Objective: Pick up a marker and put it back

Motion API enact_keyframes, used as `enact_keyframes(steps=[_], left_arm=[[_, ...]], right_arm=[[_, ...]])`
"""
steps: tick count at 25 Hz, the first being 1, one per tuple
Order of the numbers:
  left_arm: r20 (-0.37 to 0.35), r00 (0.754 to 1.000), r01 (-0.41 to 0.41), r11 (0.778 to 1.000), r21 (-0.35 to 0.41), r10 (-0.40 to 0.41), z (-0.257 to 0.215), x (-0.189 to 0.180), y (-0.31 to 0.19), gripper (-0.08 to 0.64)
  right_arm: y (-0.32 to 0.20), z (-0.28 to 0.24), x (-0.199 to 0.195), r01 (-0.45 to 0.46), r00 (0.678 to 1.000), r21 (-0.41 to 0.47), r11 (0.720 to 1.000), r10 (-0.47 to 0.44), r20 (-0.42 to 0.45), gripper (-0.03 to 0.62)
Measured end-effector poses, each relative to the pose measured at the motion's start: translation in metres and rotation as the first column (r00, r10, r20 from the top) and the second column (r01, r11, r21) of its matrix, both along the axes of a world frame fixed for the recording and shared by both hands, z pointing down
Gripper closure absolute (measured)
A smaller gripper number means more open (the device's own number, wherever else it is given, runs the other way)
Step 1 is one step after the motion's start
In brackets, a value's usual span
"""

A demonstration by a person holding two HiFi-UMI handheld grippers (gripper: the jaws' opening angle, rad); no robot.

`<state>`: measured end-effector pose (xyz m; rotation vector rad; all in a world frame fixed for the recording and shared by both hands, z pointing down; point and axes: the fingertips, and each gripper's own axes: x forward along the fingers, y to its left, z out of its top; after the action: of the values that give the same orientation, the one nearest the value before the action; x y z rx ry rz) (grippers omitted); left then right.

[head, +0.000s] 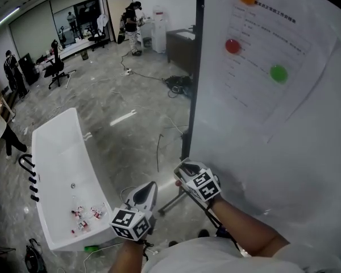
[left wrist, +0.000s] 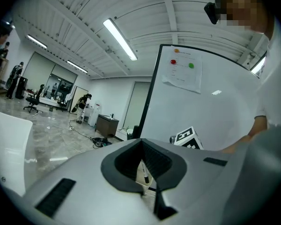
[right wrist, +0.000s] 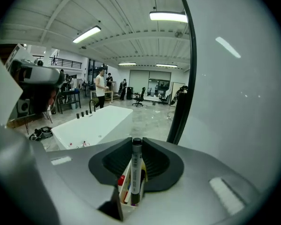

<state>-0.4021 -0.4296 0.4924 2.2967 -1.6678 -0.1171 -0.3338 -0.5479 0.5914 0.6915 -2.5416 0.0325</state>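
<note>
"Counting from the head view first, what was there?"

"Two grippers, each carrying one cube (head: 131, 223) with square patterns. The left gripper (head: 150, 187) hung low, clear of the whiteboard (head: 307, 169). The right gripper (head: 179, 176) was at the board's lower left edge. One paper sheet (head: 261, 101) was pinned to the board by three magnets (head: 232, 46): one orange, one red, one green. One white bathtub (head: 59, 152) stood on the floor to the left. It had small bits of litter inside and a row of black knobs (head: 33, 185) on its rim that I could not count surely."

"And the left gripper view?"

"Its two jaws stood slightly apart and gripped nothing. Through the gap showed one thin marker (left wrist: 144, 171), farther off, upright in a white holder (left wrist: 143, 186). I could not tell whether it was the one the other gripper held. The right gripper's one cube showed against the board."

"And the right gripper view?"

"Its two jaws were closed on one black-capped marker (right wrist: 136, 168), one pad on either side of the barrel. It stood upright, its cap above the jaw tips and its lower end down among the others in the holder. One red-capped marker (right wrist: 121, 181) lay just beside it there. Other colours showed too, too crowded to count. The one bathtub was in the background, and the board's dark frame (right wrist: 180, 111) rose at the right."
</note>
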Motion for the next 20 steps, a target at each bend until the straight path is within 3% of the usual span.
enact_keyframes(steps=[9,13,20], left_arm=[[-0.009,1.000,0.029,0.999,-0.023,-0.029,0.008,0.001,-0.002,0.558],[-0.004,1.000,0.029,0.999,-0.024,-0.029,0.007,0.002,-0.004,0.558],[-0.003,1.000,0.022,0.999,-0.026,-0.022,0.008,0.003,-0.005,0.558]], right_arm=[[-0.002,0.050,-0.007,0.048,0.981,-0.089,0.995,-0.063,-0.181,0.525],[0.001,0.058,-0.006,0.044,0.985,-0.145,0.988,-0.066,-0.157,0.520],[0.004,0.049,-0.008,0.052,0.991,-0.146,0.988,-0.069,-0.116,0.502]])
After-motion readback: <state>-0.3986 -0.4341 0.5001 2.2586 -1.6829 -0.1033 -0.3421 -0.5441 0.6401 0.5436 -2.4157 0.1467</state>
